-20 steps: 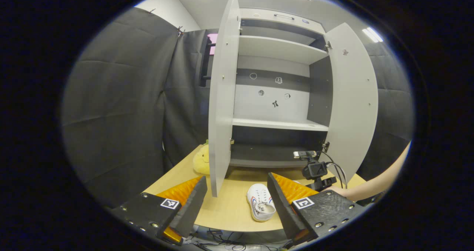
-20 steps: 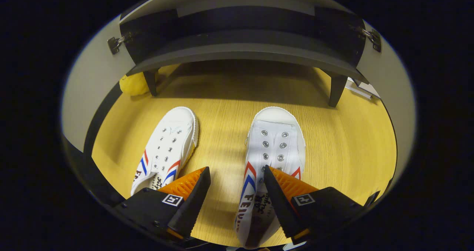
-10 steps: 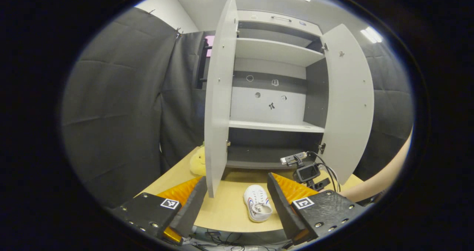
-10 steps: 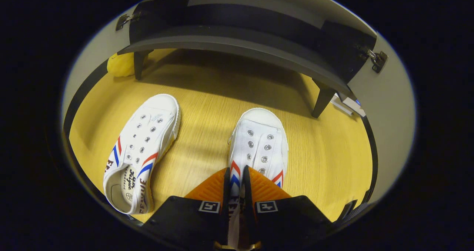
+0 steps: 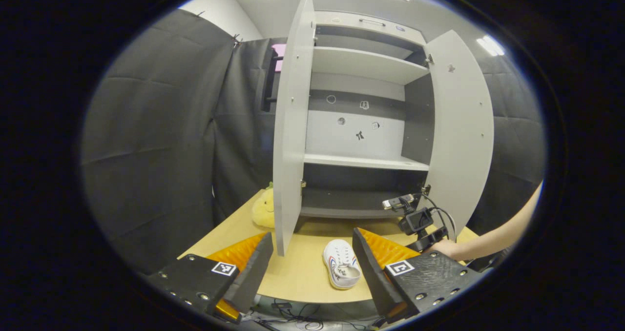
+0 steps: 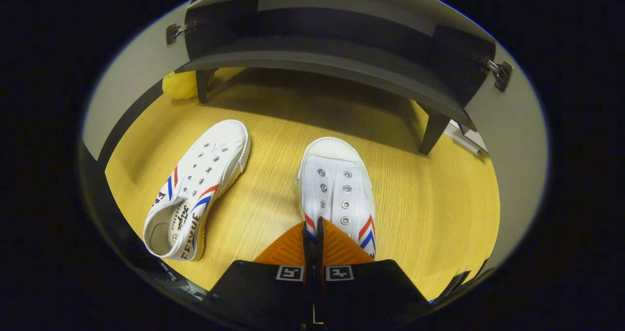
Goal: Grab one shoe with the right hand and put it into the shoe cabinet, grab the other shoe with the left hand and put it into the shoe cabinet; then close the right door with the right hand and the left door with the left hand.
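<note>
R gripper (image 6: 312, 233) pinches the near shoe (image 6: 337, 184) by its side wall on the table (image 6: 439, 214) for lifting into the open cabinet (image 5: 361, 126); L gripper (image 5: 312, 258) waits w/ jaws wide, other shoe (image 6: 195, 189) beside.

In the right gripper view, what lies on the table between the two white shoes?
Nothing: between the loose shoe and the gripped shoe the right gripper view shows bare table.

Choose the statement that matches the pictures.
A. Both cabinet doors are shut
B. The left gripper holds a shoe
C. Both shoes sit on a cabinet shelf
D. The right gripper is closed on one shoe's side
D: the right gripper pinches the near shoe by its side edge.
</note>
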Available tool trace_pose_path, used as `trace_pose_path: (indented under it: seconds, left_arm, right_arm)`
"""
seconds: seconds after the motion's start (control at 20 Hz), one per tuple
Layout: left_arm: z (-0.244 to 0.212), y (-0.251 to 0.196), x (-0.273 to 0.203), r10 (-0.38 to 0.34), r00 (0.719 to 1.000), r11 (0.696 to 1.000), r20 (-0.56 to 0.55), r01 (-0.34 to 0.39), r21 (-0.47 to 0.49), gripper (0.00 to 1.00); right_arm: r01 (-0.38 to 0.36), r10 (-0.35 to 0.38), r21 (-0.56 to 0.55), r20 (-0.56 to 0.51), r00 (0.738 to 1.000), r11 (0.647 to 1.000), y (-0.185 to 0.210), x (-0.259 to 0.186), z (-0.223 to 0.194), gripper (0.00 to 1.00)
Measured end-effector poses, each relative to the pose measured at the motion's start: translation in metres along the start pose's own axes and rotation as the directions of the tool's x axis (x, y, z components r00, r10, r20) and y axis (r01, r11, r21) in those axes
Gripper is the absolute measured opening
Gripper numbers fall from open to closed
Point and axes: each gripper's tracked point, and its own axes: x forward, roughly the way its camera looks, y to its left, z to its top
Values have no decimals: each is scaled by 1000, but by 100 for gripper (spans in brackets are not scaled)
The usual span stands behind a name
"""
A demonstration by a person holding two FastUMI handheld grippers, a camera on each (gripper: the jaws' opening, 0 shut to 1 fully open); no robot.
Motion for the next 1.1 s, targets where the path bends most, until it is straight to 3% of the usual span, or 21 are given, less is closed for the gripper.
trace_pose_path:
  seconds: [0.15,0.2,0.25,0.5,0.75,0.95,1.1]
  left_arm:
    - [3,-5,1,-26,1000,999,10,25,20,94]
    - [2,-7,0,-38,999,999,9,38,27,93]
    - [3,-10,1,-50,999,998,7,49,32,93]
    - [6,-29,10,-97,995,994,15,96,47,94]
    - [9,-46,13,-146,989,988,13,145,60,94]
    - [13,-49,12,-166,986,982,6,165,93,93]
    - [19,-48,11,-162,987,982,19,160,98,94]
  right_arm:
    - [-43,38,135,36,999,990,-3,-18,8,2]
    - [-46,39,147,52,998,988,-7,-27,12,6]
    - [-38,27,144,76,997,989,-12,-35,16,0]
    - [-43,7,157,221,975,987,-29,-102,49,2]
    - [-100,32,172,358,933,980,-27,-189,86,2]
    - [-185,100,142,463,881,972,-8,-258,124,2]
    - [-227,118,142,536,836,963,-8,-284,169,2]
